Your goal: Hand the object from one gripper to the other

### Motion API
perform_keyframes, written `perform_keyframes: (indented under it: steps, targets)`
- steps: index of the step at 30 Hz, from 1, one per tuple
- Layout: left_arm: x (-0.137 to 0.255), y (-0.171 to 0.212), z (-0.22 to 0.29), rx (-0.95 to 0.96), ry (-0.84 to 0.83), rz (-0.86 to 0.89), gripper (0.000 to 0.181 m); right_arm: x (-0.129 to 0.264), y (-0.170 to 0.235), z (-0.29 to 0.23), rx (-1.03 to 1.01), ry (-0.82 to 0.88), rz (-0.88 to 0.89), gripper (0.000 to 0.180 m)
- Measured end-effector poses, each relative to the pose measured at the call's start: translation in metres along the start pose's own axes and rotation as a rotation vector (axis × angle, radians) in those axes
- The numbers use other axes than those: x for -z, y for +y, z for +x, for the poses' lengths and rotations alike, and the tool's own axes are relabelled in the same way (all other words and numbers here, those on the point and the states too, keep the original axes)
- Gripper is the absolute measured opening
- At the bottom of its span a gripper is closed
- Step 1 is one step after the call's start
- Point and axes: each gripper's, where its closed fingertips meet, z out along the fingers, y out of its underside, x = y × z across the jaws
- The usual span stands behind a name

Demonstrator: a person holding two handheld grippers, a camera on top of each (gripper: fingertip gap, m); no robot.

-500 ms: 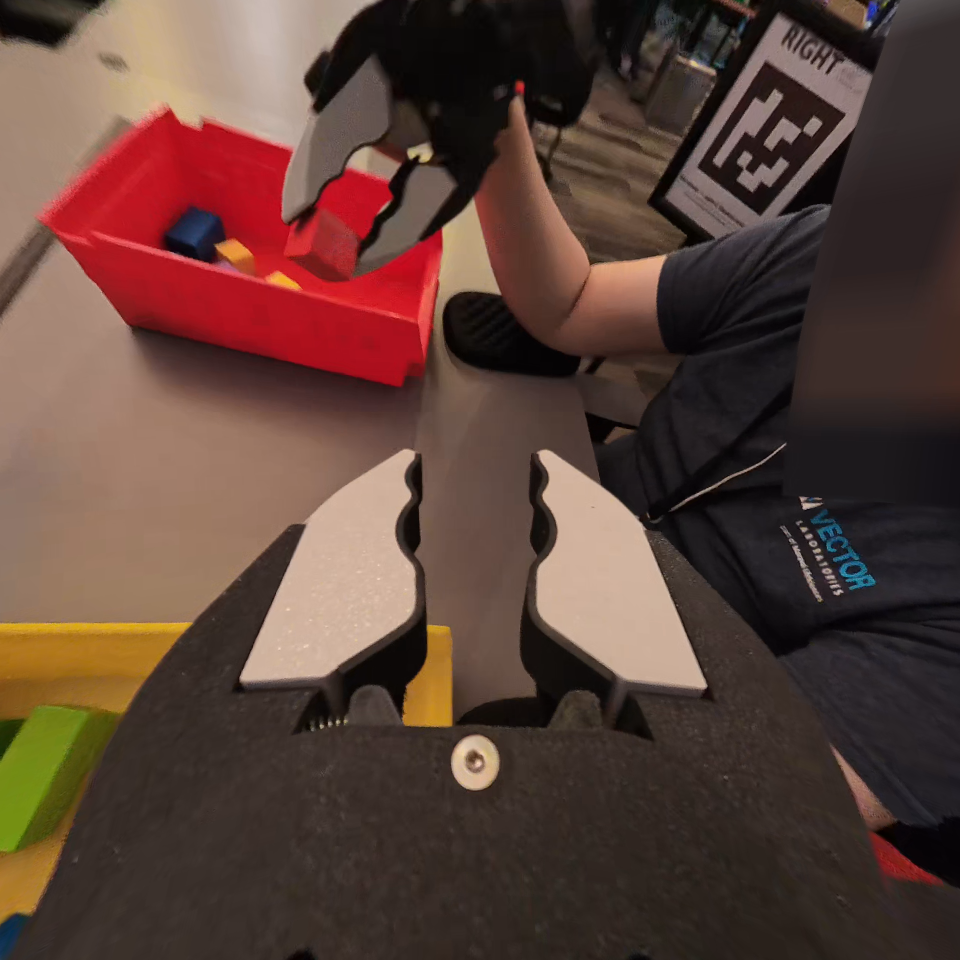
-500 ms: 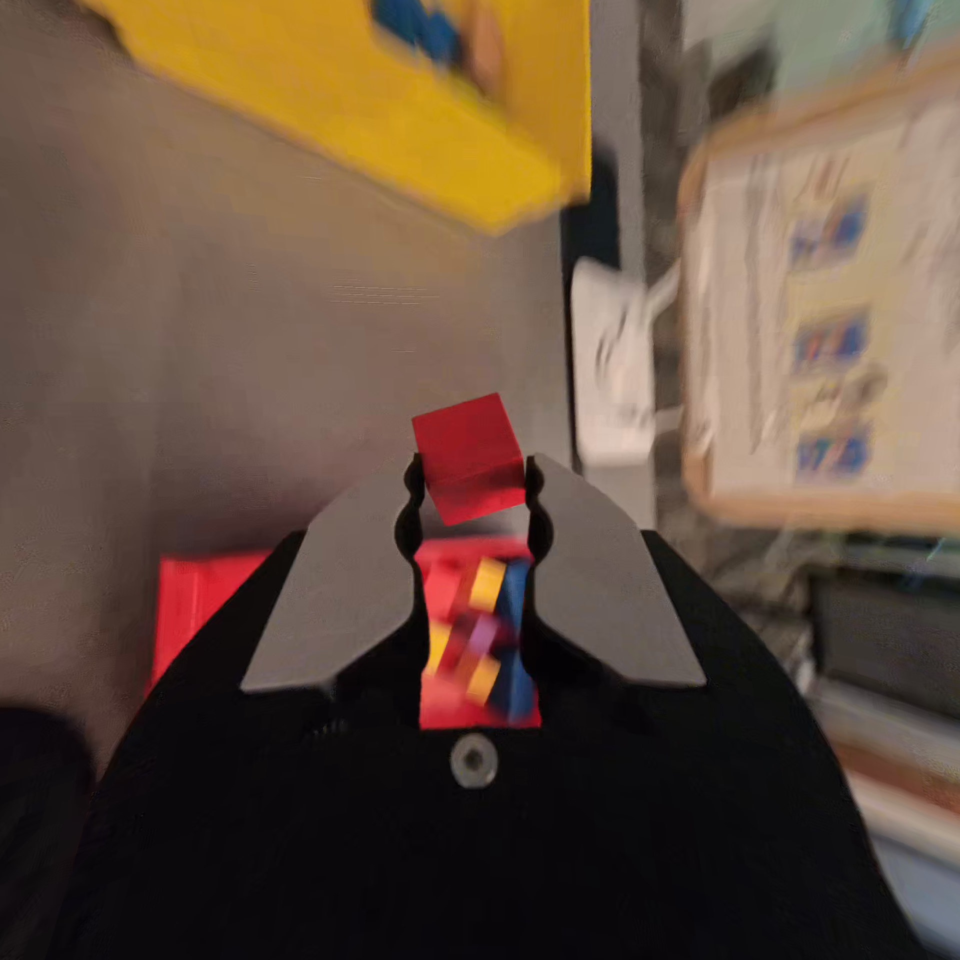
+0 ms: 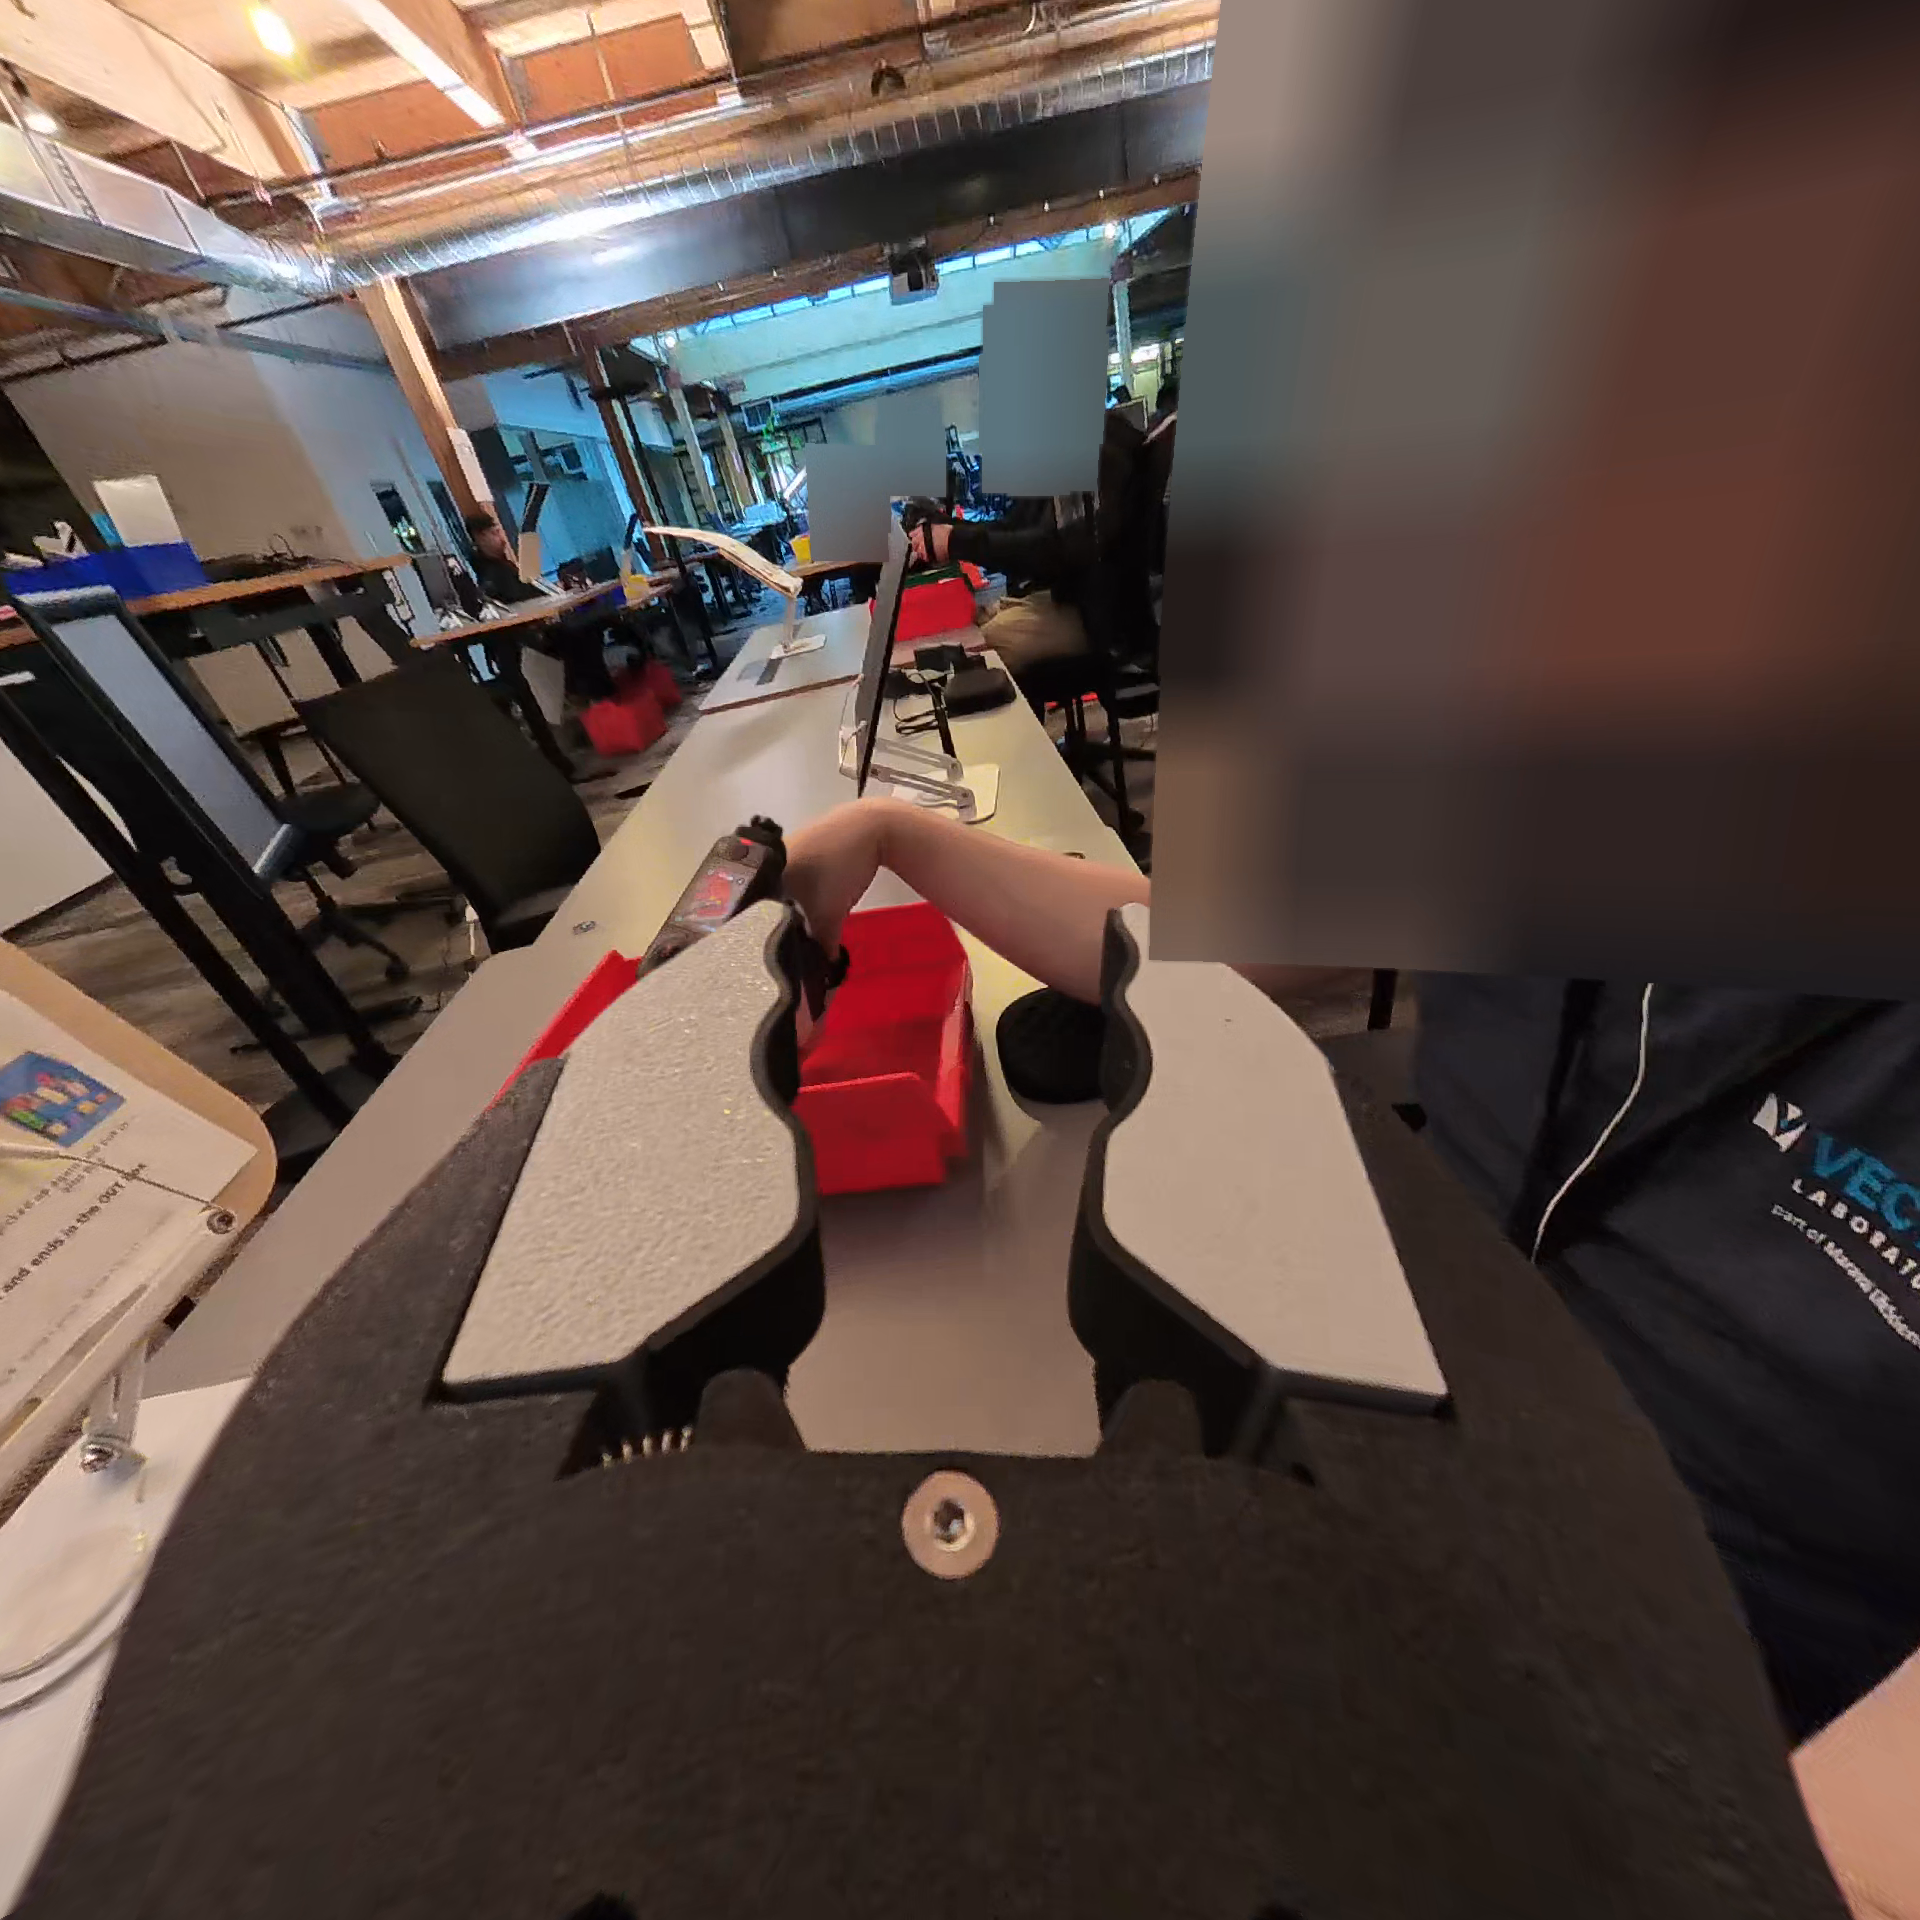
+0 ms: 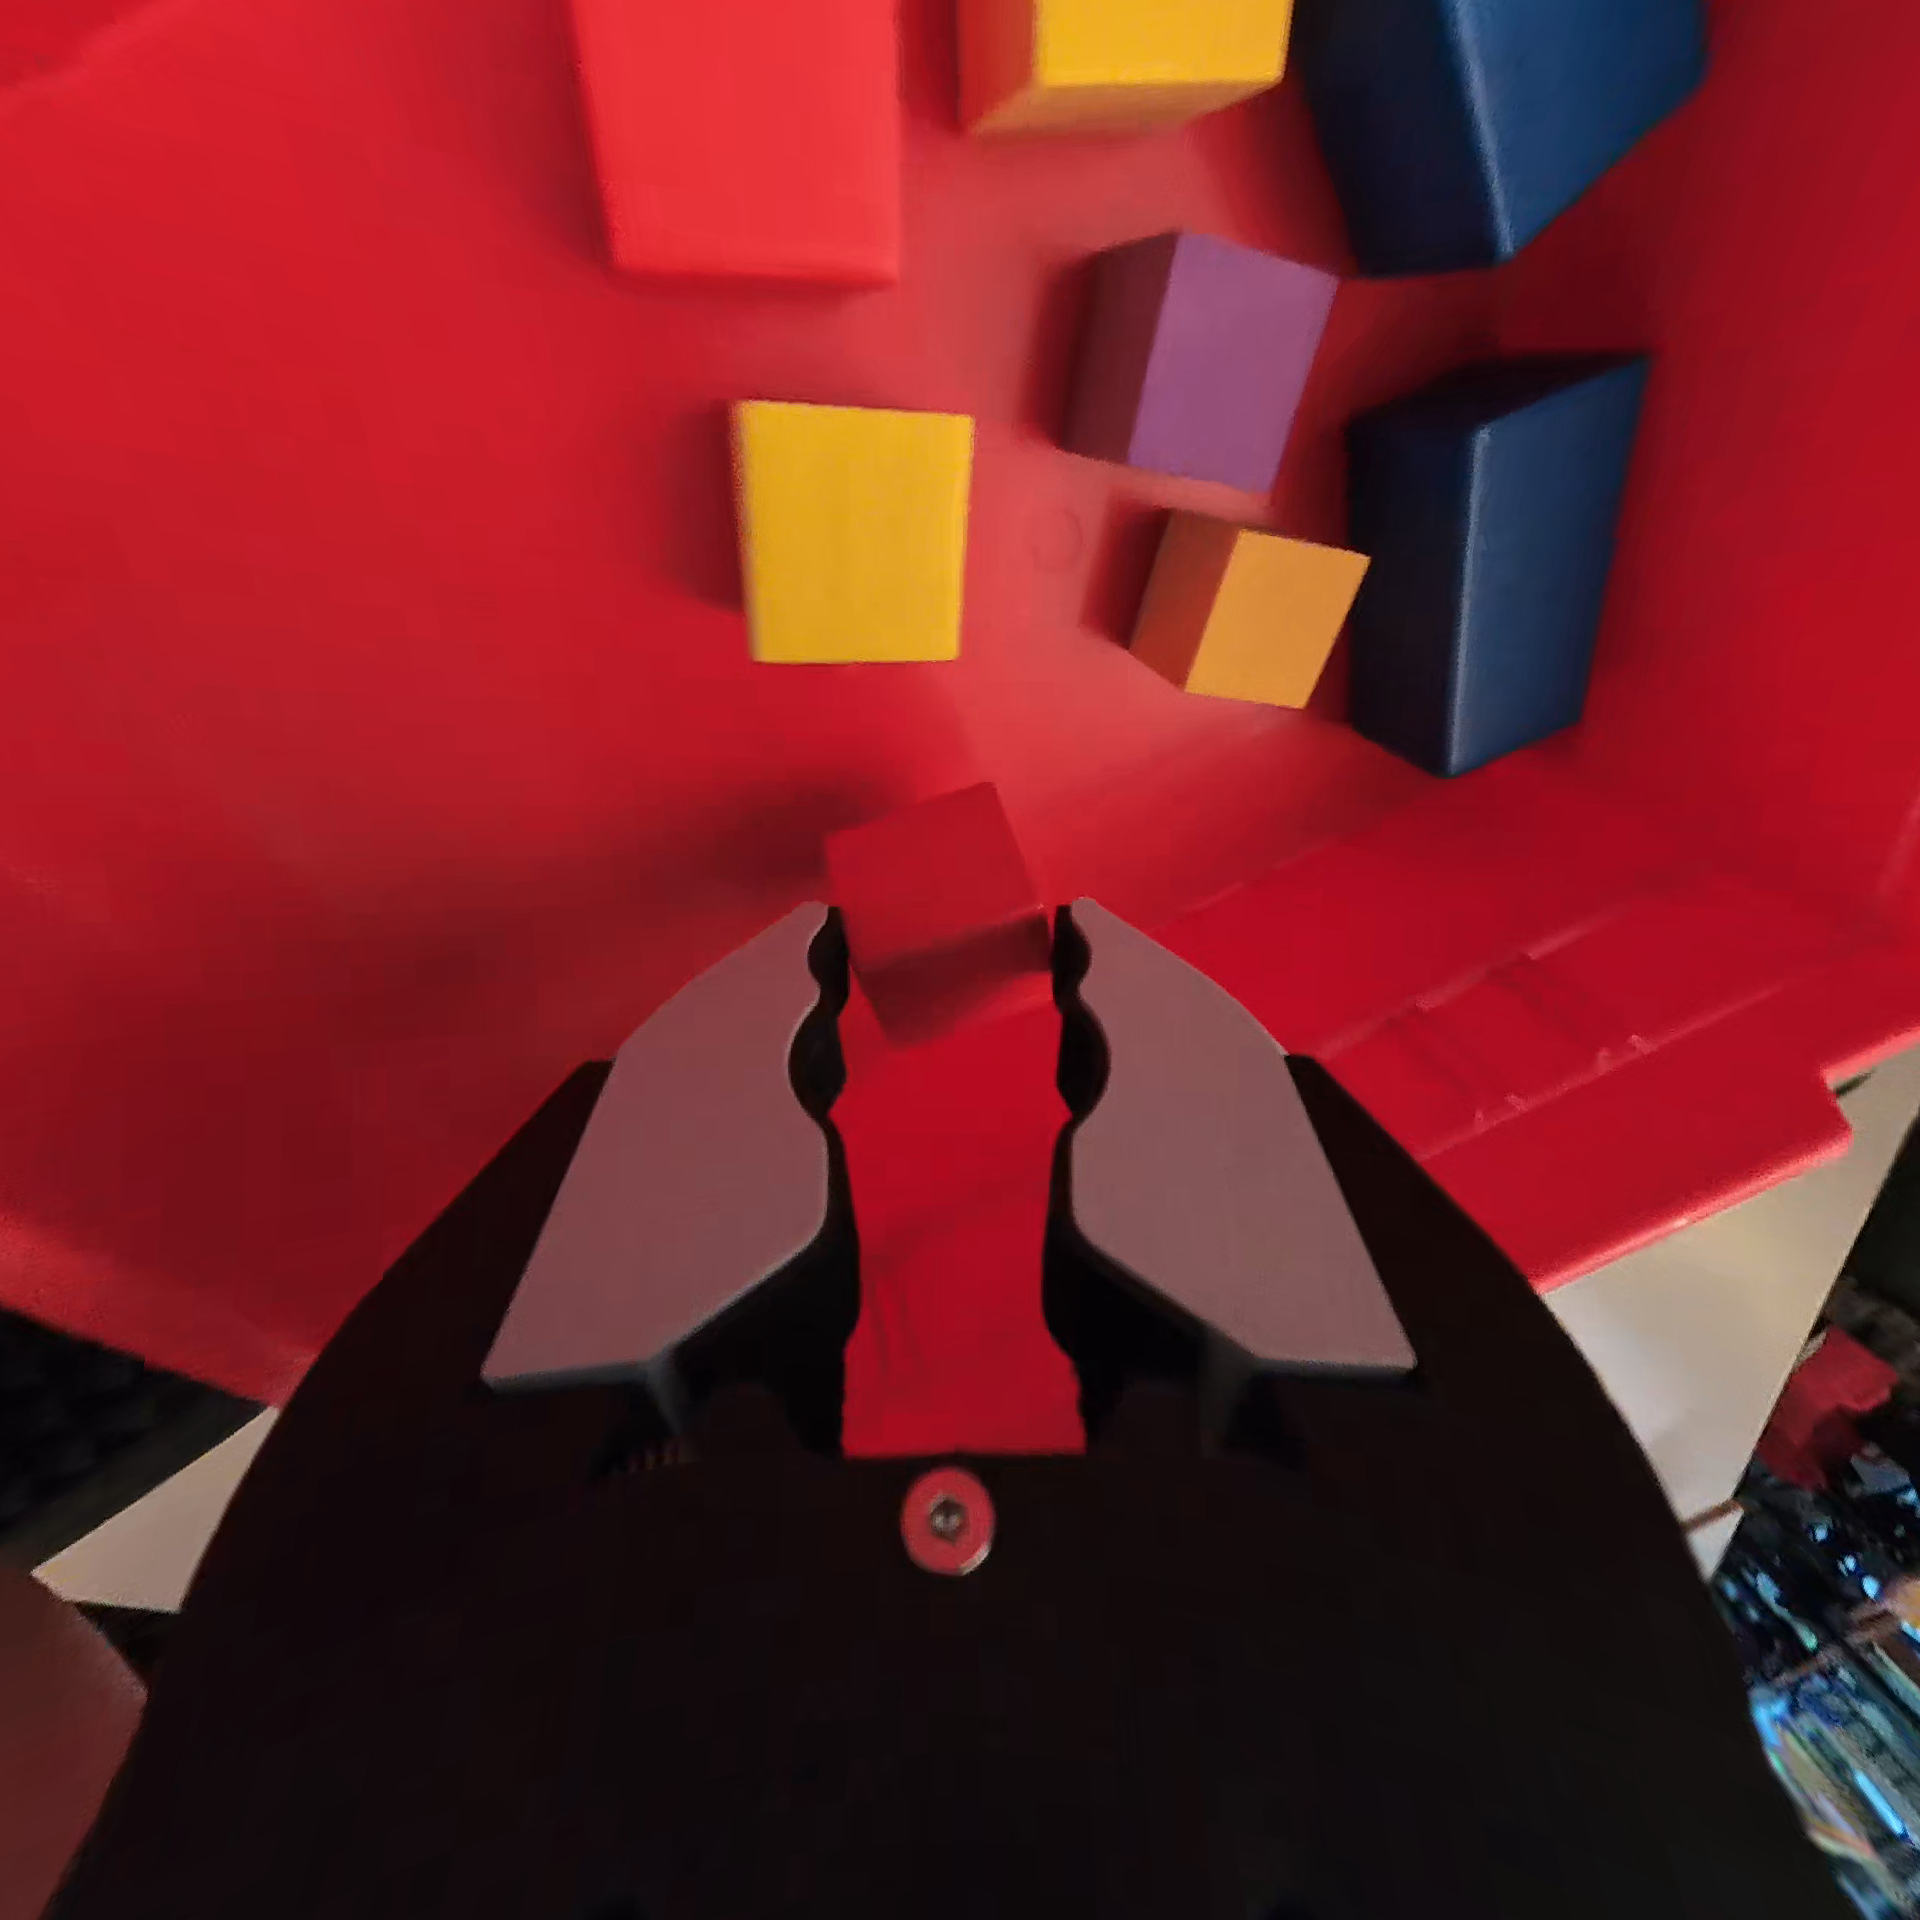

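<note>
Two grey fingertips of the right gripper [image 4: 940, 914] pinched a small red cube [image 4: 930, 914], held low inside the red bin [image 4: 312, 623] above its floor, where yellow [image 4: 852, 535], orange [image 4: 1247, 613], purple [image 4: 1205, 369] and dark blue [image 4: 1496, 561] blocks lay scattered. The left gripper [image 3: 945, 997] was spread wide with nothing between its fingers, raised over the white table [image 3: 935, 1299] and facing the bin.

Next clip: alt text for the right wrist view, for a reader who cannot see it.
The right hand-held gripper holds a small red cube at its fingertips, pointing down into a red bin. On the bin floor lie two yellow blocks, an orange cube, a purple cube, two dark blue blocks and a larger red block.
</note>
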Motion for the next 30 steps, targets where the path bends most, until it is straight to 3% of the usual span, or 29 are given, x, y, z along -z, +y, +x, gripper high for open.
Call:
perform_keyframes:
  steps: [18, 24, 30]
  targets:
    - [-0.007, 0.025, -0.009, 0.041, -0.028, -0.13, 0.053, -0.022, -0.01, 0.023, -0.049, 0.051, -0.003, 0.039]
    - [0.025, 0.059, -0.054, 0.116, -0.32, -0.32, 0.053, -0.003, -0.01, 0.029, -0.093, 0.082, 0.077, 0.051]
    - [0.091, 0.135, -0.109, 0.244, -0.717, -0.718, 0.049, 0.039, -0.008, 0.039, -0.112, 0.189, 0.177, 0.052]
